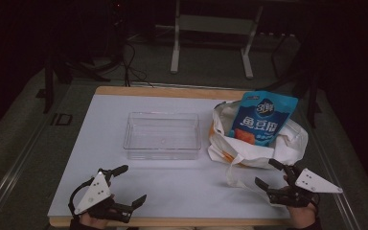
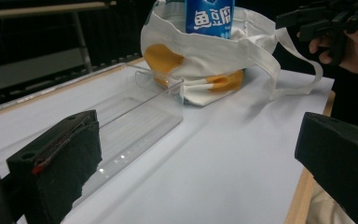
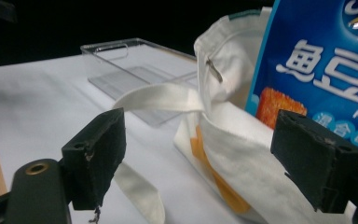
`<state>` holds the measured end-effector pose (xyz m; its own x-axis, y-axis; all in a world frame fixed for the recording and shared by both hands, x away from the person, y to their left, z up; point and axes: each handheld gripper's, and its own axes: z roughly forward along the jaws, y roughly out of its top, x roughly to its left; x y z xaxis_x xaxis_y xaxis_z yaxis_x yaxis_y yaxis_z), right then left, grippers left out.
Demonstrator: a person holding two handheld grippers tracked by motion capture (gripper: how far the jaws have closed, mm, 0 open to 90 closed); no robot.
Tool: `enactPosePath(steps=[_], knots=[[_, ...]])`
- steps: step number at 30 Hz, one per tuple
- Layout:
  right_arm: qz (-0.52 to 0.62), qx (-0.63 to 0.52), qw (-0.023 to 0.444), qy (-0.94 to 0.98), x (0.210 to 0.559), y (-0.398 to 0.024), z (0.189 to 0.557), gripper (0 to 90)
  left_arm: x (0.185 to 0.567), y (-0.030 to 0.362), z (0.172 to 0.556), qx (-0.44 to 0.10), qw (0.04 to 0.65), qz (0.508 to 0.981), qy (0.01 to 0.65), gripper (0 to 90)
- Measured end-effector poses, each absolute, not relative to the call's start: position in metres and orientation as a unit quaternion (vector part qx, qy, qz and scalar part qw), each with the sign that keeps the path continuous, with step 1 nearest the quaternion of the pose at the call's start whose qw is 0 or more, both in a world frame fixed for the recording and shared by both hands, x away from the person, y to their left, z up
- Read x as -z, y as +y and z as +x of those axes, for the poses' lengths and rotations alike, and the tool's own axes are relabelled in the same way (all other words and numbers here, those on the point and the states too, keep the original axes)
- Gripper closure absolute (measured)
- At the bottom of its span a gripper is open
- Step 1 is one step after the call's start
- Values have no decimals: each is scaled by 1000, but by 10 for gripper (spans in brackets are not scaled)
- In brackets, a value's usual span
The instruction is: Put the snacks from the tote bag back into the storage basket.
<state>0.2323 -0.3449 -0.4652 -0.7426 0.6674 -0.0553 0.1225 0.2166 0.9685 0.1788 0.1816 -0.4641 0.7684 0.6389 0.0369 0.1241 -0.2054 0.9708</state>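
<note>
White cloth bag (image 1: pixel 249 146) props a blue snack packet (image 1: pixel 262 116) upright for picking; right gripper (image 1: pixel 268 174) gapes empty beside its strap, left gripper (image 1: pixel 124 184) wide, empty.

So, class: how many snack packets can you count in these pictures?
1: a blue snack packet standing in the white cloth bag, right of the clear tray. Others may be hidden inside the bag.

You see a white cloth bag (image 1: pixel 261 146) with orange patches, a blue snack packet (image 1: pixel 263 115) printed with white letters, a clear plastic tray (image 1: pixel 162 135), and a white counter (image 1: pixel 182 184) edged in pale wood.
</note>
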Motion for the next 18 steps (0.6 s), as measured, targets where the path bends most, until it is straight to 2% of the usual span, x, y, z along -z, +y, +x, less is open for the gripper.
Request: enactPosePath(steps=[4,6,9,12,15,18], knots=[[279,-544,237,755,466,-348,234,177,466,180,184,-193,582,744,266,7],[289,-547,219,755,466,-354,236,177,465,176,184,-181,584,744,271,7],[298,-535,209,763,465,-366,238,137,462,168,183,-181,583,745,268,7],[307,-516,202,774,464,-371,240,126,458,159,185,-149,586,748,275,7],[307,-510,194,780,462,-374,239,126,454,151,187,-119,586,764,242,7],[300,-520,177,780,459,-375,236,126,453,141,189,-120,573,781,219,7]])
